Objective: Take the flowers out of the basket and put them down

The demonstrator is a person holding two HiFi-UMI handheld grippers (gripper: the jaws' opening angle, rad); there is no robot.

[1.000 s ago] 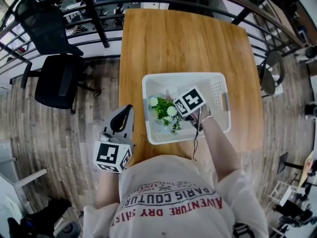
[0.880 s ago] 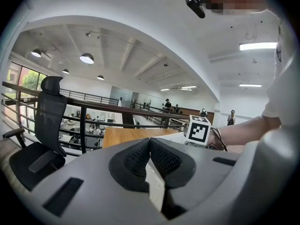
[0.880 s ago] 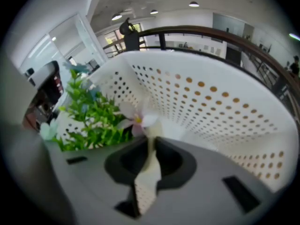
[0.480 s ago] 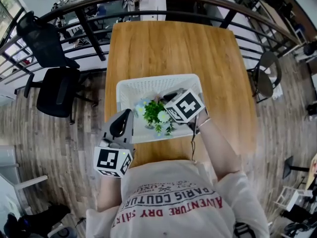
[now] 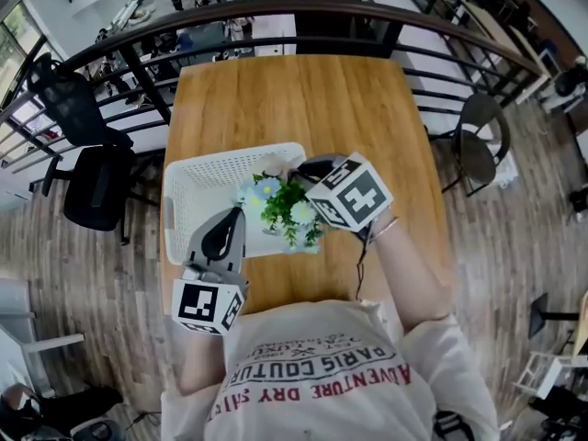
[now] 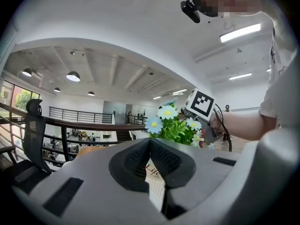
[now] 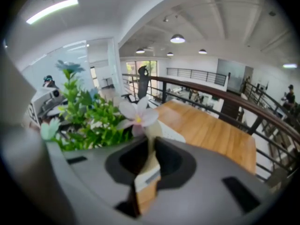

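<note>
A bunch of artificial flowers [image 5: 283, 205], green leaves with white and pale blue blooms, hangs in the air over the right end of the white plastic basket [image 5: 197, 186]. My right gripper [image 5: 299, 178] is shut on its cream stalk, and its marker cube sits just right of the blooms. In the right gripper view the stalk is pinched between the pads [image 7: 151, 142], with a pink bloom [image 7: 138, 116] just above. My left gripper [image 5: 235, 215] hovers at the basket's near edge, shut with nothing in it [image 6: 150, 140]. It looks up at the flowers [image 6: 176, 125].
The basket stands on a long wooden table [image 5: 367, 108] whose far half shows bare wood. A curved black railing [image 5: 276, 12] runs round the far end. Black office chairs [image 5: 92, 186] stand on the left. A round dark stool [image 5: 482, 150] is on the right.
The right gripper has lifted the flowers up from inside the basket and carried them toward its right end. The left gripper has stayed by the near edge.
</note>
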